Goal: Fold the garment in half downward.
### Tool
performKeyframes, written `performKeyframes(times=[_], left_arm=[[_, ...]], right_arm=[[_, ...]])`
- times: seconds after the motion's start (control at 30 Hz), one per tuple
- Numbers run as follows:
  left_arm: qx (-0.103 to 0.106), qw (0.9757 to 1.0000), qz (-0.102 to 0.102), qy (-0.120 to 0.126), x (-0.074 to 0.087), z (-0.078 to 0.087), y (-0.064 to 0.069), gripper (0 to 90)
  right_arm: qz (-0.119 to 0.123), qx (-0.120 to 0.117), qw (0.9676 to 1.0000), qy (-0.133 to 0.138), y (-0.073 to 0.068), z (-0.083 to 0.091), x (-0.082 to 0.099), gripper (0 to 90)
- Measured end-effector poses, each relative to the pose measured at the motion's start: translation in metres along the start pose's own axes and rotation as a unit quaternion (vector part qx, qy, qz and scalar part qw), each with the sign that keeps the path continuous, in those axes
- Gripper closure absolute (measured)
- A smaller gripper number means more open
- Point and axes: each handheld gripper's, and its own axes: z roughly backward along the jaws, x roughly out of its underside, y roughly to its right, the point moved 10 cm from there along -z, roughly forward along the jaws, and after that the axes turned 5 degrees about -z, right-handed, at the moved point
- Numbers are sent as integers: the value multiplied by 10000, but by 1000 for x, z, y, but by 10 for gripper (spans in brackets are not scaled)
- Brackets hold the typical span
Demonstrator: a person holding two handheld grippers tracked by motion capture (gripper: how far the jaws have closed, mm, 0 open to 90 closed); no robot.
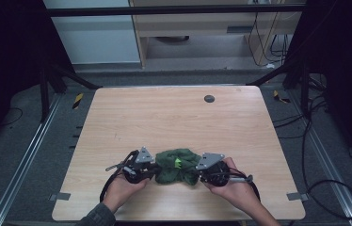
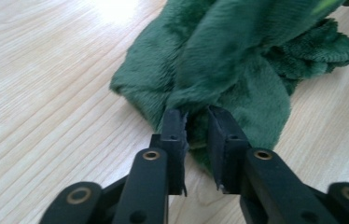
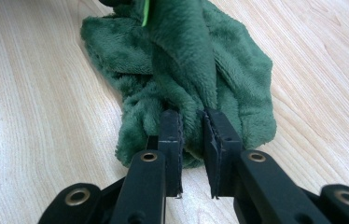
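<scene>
Left tool (image 1: 151, 168) and right tool (image 1: 201, 170), each clamped on an opposite end of the green cloth (image 1: 179, 165) near the counter's (image 1: 174, 117) front edge. To spread it well, keep both pinches firm and draw apart evenly, low over the wood. The cloth is plush, dark green, bunched, with a bright green tag (image 1: 178, 163).

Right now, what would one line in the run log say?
left gripper: jaws pinching green cloth | right gripper: jaws pinching same cloth | cloth: bunched on wooden table
</scene>
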Motion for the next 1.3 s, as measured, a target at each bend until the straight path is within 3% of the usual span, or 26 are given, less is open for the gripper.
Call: performKeyframes(times=[0.13, 0.33, 0.57, 0.77, 1.1, 1.3], left_arm=[[-150, 9998, 52, 70, 0, 2, -5, 663], [-72, 9999, -94, 53, -1, -3, 1, 620], [21, 9998, -174, -42, -2, -9, 5, 719], [23, 9998, -213, 44, -8, -4, 5, 830], [-18, 9994, -200, 271, -18, 8, 5, 856], [14, 9994, -168, 290, -14, 14, 6, 858]], right_arm=[[-13, 8, 10000, -10, 1, 0, 2, 777], [-21, -9, 10000, 3, 1, -1, 1, 779], [-35, -6, 10000, 19, 3, -1, -1, 802], [-96, 47, 9999, 61, 6, 1, -3, 837], [-63, 157, 9996, 207, 10, 13, -12, 843], [-14, 117, 9997, 207, 5, 15, -11, 836]])
